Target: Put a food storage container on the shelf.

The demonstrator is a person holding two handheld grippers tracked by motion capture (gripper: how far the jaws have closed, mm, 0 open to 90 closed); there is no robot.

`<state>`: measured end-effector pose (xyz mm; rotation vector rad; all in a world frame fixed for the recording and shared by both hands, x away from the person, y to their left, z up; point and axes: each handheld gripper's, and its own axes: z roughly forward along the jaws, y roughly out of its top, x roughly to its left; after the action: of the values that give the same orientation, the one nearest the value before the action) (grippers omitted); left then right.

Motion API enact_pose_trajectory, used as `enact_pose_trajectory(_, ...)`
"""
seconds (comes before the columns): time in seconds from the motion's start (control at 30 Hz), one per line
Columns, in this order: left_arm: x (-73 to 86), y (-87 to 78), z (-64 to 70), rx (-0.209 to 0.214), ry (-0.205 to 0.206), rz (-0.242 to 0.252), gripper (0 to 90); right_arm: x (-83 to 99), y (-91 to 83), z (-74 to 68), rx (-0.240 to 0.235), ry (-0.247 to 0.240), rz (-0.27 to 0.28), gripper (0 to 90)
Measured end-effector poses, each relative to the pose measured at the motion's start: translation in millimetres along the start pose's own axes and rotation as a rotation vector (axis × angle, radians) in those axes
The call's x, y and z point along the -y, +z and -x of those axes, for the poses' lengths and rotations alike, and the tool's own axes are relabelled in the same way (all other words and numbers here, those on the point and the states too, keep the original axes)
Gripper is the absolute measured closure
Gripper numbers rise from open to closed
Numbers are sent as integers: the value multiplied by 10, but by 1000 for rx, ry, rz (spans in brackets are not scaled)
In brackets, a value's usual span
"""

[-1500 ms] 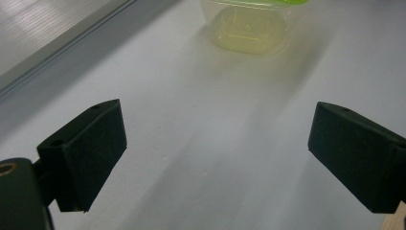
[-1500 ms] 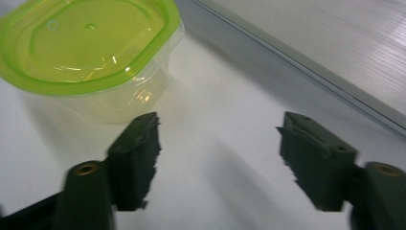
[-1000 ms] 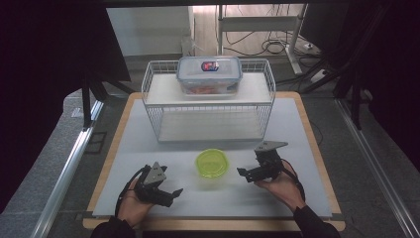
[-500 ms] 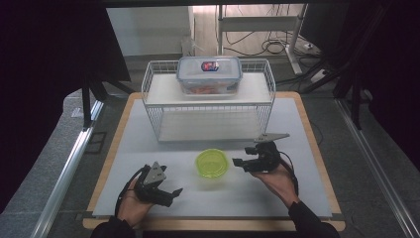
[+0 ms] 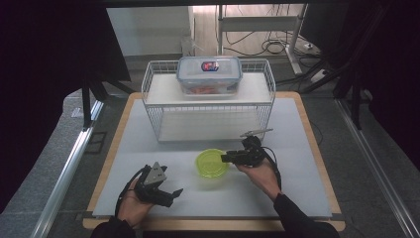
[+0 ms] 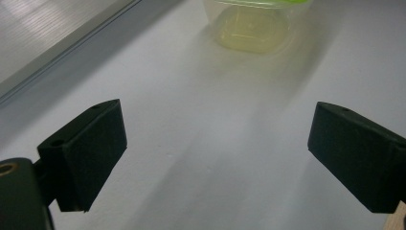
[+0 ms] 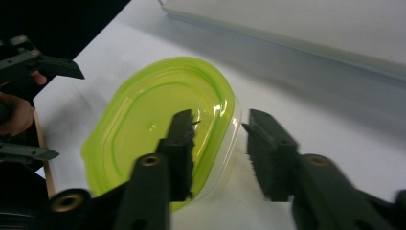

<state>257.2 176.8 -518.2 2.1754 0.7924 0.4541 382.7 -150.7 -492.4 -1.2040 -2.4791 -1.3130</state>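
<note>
Progress was small: the right gripper stood parted astride the rim of the green-lidded container — not yet clenched. The left gripper waited released, wide apart, nearby — grasp and carrying seemed left to do

The lidded tub sits on the mat between the two tongs, just left of the right gripper and to the right of and beyond the left gripper, which lies well apart from it near the front edge. In the right gripper view the tub's rim lies between that gripper's parted jaws (one over the lid, the other outside the wall). Beyond both tongs stands the wire rack, and on its upper shelf rests a closed box, farther back than the tub.
</note>
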Motion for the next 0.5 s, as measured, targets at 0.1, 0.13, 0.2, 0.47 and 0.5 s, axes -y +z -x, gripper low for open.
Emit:
enact_pose_trajectory(0.1, 1, 6, 3, 4, 1, -3, 60, -6, 24, 37, -24, 41, -1, 707)
enact_pose_trajectory(0.13, 1, 9, 7, 5, -1, -3, 60, -9, 31, 52, -36, 57, -3, 730)
enact_pose_trajectory(0.2, 0, 11, 11, 5, 3, -7, 60, -14, 50, 80, -80, 83, -5, 784)
enact_pose_trajectory(0.47, 1, 11, 11, 5, 6, -8, 61, -45, 84, 96, -154, 152, -19, 811)
enact_pose_trajectory(0.5, 1, 11, 12, 5, 7, -9, 61, -43, 78, 103, -171, 163, -17, 815)
